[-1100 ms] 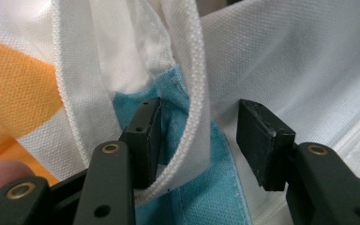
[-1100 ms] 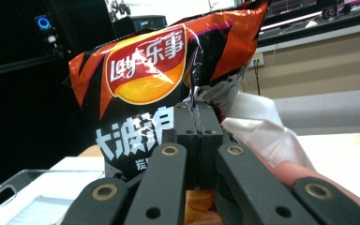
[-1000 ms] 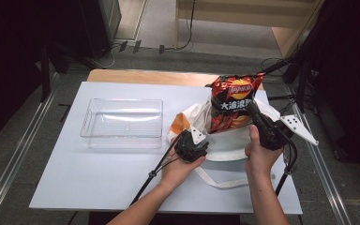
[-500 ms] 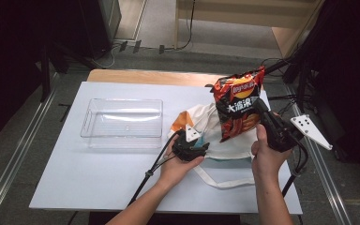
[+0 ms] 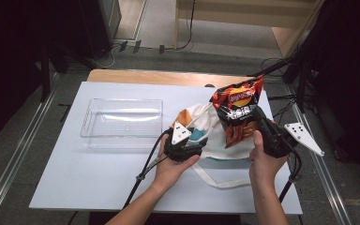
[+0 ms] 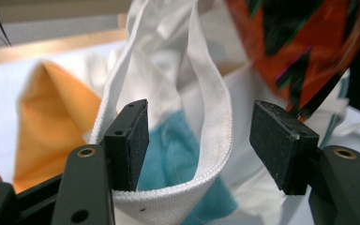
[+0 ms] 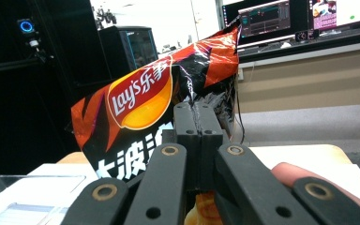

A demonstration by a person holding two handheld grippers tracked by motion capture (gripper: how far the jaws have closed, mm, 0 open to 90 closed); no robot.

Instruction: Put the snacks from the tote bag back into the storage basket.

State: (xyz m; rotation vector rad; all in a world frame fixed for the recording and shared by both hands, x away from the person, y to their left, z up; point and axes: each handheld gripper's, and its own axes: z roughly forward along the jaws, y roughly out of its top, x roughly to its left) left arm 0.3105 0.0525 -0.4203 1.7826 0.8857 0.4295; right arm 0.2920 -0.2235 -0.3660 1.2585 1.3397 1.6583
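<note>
Your right hand-held gripper (image 7: 198, 140) clamps a chip bag (image 7: 159, 122) whose front reads "Lay's" in white script on a red banner across a yellow disc, with the Chinese characters "乐事" just beside it. Below the logo, large white characters begin "大波浪", cut off by the jaws. Monitor text behind the bag is unreadable.

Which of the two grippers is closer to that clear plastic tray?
Left. The left gripper sits at the white bag's rim, just right of the clear tray; the right gripper holds the chip bag farther right.
</note>
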